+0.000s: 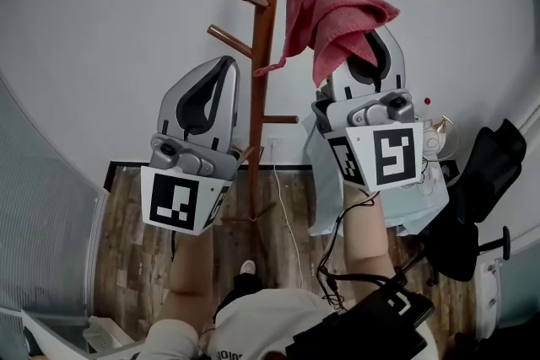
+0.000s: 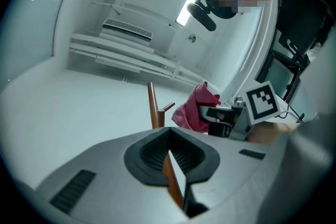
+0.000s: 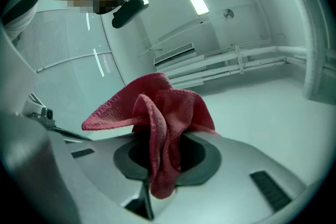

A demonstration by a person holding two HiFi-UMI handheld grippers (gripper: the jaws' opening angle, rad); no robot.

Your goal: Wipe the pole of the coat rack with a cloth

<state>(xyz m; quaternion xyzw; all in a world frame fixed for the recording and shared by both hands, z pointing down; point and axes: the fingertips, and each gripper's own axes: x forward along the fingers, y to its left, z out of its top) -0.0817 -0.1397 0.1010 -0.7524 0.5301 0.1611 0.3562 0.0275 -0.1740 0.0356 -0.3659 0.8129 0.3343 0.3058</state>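
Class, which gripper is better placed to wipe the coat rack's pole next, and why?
Right. The right gripper is shut on the pink cloth, which hangs close beside the pole. The left gripper is shut with no cloth.

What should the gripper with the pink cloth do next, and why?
Probably shift the right gripper left until the pink cloth presses on the pole. Its jaws pinch the cloth, but it hangs beside the pole, seemingly not touching.

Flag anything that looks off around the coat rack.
Nothing looks damaged or spilled. The pink cloth is just bunched unevenly in the right gripper, beside the pole; the left gripper is shut.
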